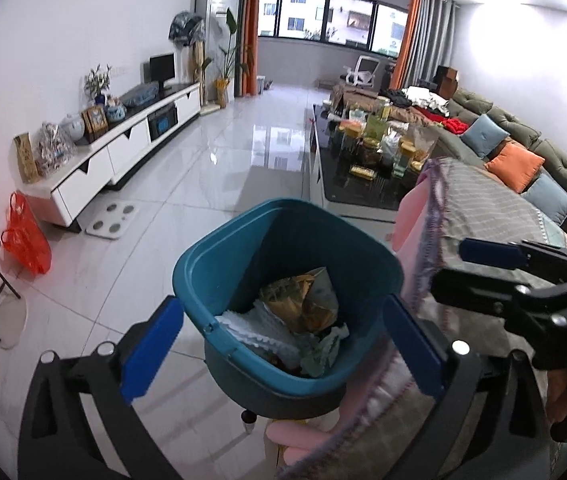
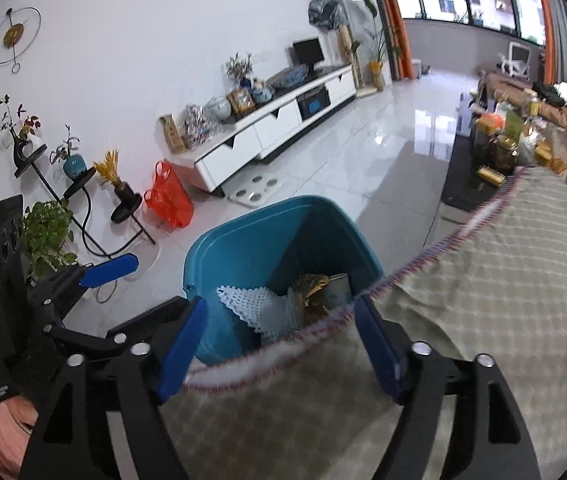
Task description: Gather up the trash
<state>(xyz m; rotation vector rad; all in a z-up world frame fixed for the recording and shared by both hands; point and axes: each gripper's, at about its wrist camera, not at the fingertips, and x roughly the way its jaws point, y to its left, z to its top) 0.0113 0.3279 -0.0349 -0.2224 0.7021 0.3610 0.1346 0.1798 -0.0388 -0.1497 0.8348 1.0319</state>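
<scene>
A teal trash bin (image 1: pixel 199 264) stands on the white tile floor beside a sofa arm. Inside it lie a white foam net (image 1: pixel 259 332) and a crumpled gold-brown wrapper (image 1: pixel 303 300). My left gripper (image 1: pixel 281 346) hovers above the bin's near rim, open, with nothing between its blue fingers. In the right wrist view the bin (image 2: pixel 223 236) holds the same foam net (image 2: pixel 259 304) and wrapper (image 2: pixel 313 290). My right gripper (image 2: pixel 281 348) is open over the fringed checked cloth (image 2: pixel 483 280) on the sofa arm, its pads clear of the cloth.
A black coffee table (image 1: pixel 363 196) crowded with jars stands beyond the bin. A white TV cabinet (image 1: pixel 123 152) lines the left wall, with an orange plastic bag (image 1: pixel 27 236) and a scale (image 1: pixel 113 220) on the floor near it. Sofa cushions (image 1: pixel 515 164) lie to the right.
</scene>
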